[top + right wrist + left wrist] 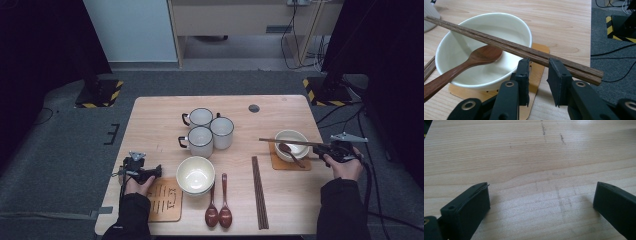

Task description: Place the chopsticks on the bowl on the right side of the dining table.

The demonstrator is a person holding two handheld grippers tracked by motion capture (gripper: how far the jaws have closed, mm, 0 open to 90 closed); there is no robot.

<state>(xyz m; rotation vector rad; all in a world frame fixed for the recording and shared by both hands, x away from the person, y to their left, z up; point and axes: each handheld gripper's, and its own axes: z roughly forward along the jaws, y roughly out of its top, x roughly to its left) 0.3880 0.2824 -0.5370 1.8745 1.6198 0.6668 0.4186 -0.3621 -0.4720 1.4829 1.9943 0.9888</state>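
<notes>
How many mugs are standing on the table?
3, grouped at the middle of the far half of the table: the back mug, the right mug, and the front mug, nearest the stacked bowls. None seems hidden.

The pair of chopsticks (pixel 519 51) is lying across the rim of the white bowl (pixel 461 77), side by side and touching each other. They are dark brown wood with visible grain and square ends. In the high view the chopsticks (pixel 290 142) are running almost level from 9 o'clock to 3 o'clock over the bowl (pixel 295 137), which is sitting at about 3 o'clock on the table. Their thick ends are reaching past the bowl at 3 o'clock. The bowl is standing upright on a light wooden coaster (pixel 537 62). A brown wooden spoon (pixel 474 61) is resting inside it, handle leaning over the rim.
</notes>
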